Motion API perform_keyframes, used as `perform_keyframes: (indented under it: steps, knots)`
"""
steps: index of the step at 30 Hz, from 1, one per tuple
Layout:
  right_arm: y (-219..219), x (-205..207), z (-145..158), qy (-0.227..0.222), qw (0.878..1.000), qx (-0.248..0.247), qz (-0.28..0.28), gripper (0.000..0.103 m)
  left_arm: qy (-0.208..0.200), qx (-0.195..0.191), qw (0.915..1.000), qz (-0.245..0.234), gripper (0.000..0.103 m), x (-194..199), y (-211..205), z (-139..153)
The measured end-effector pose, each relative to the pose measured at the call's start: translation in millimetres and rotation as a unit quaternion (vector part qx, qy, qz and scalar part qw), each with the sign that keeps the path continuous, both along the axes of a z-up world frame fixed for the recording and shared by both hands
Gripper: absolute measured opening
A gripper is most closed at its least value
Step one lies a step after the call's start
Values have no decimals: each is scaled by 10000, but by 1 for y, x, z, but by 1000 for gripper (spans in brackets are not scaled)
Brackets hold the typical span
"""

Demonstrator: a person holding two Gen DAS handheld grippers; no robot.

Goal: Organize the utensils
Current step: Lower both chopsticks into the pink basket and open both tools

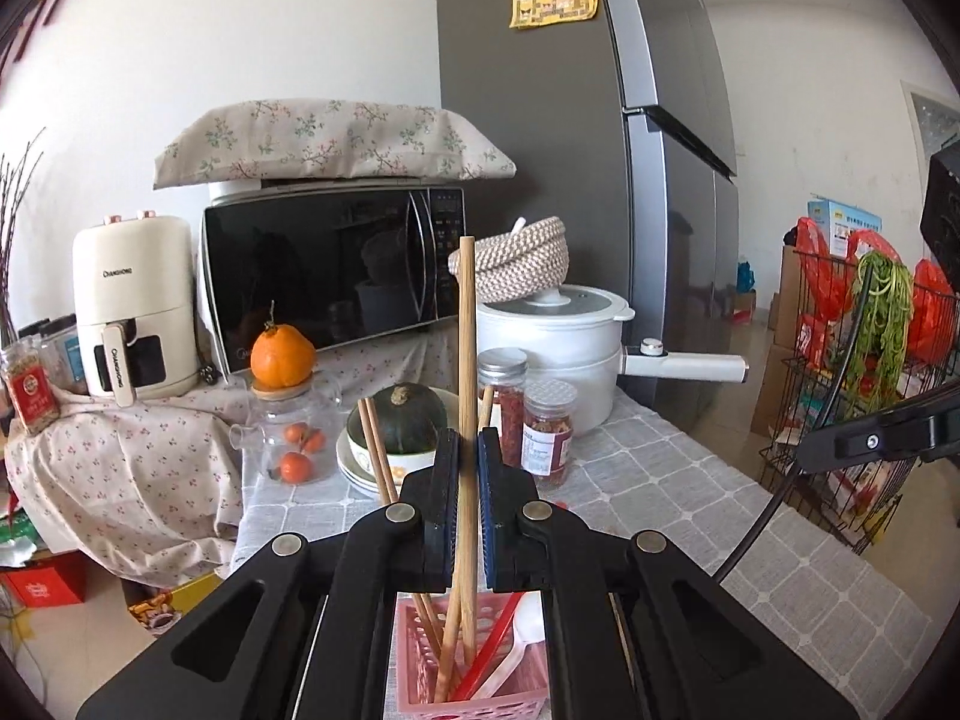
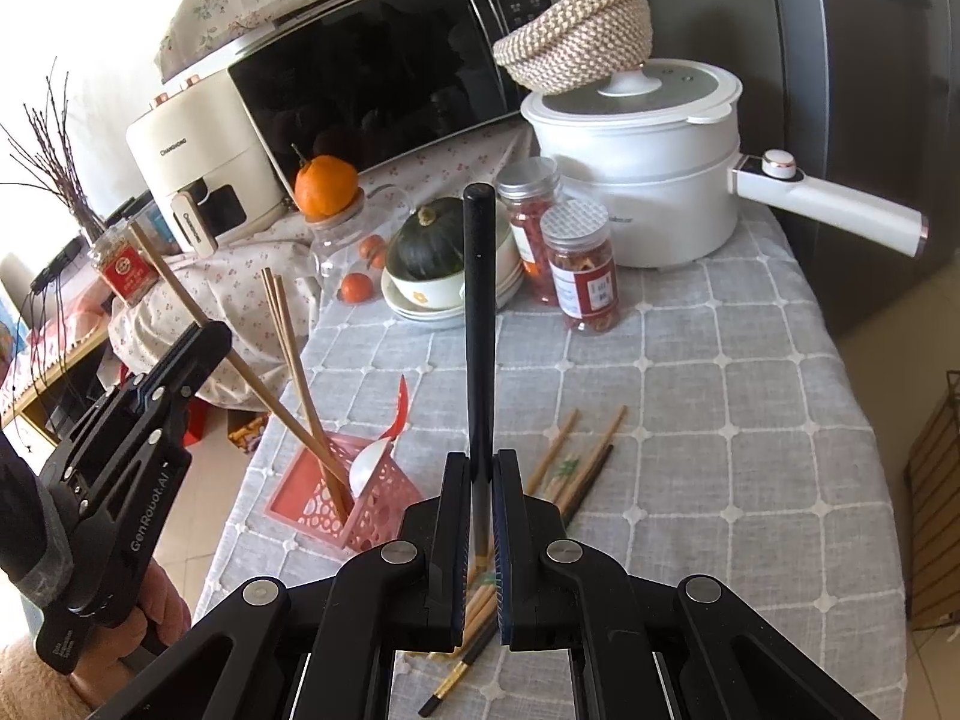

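Over the basket point(image 1: 474, 678), a chopstick point(image 1: 465, 396) is pinched upright by the left hand-held gripper point(image 1: 468, 450) for dropping in; at the right one's point(image 2: 480, 474) twelve o'clock, a black chopstick point(image 2: 480, 324) is clamped, waiting.

Light wooden chopstick point(image 1: 466, 360) clamped upright between left jaws, lower end down in pink perforated basket point(image 1: 414, 654) directly below them. Basket also holding more wooden chopsticks point(image 2: 300, 372), red utensil point(image 1: 492, 648), white plastic spoon point(image 1: 522, 630), all leaning. Black chopstick point(image 2: 480, 312) pinched between right jaws, pointing up and away. Loose wooden and dark chopsticks point(image 2: 576, 462) flat on cloth just beyond and under right jaws.
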State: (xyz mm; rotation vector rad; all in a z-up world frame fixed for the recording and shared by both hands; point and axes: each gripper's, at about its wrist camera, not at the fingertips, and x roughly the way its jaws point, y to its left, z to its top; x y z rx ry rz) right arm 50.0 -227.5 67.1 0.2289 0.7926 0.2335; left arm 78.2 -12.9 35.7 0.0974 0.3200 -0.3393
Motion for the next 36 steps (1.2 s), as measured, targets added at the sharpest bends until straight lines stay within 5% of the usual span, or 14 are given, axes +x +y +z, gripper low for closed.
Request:
perform_keyframes:
  steps: [8, 13, 19, 25, 36]
  knots:
    - [4, -2, 5, -94, 9999, 45, 80, 4, 1144, -205, 9931, -165, 12, 24, 0, -10]
    - [11, -8, 20, -201, 9994, 188, 215, 4, 1529, -422, 9873, -67, 53, 14, 11, 4]
    - [23, -19, 43, -501, 9970, 387, 456, 4, 2189, -385, 9743, 366, 63, 5, 47, -3]
    - [46, -10, 44, -712, 9941, 557, 601, 4, 2806, -325, 9562, 772, 65, 8, 82, -27]
    - [98, 23, 16, -865, 9940, 276, 611, 4, 2931, -136, 9535, 690, 65, 7, 89, -36]
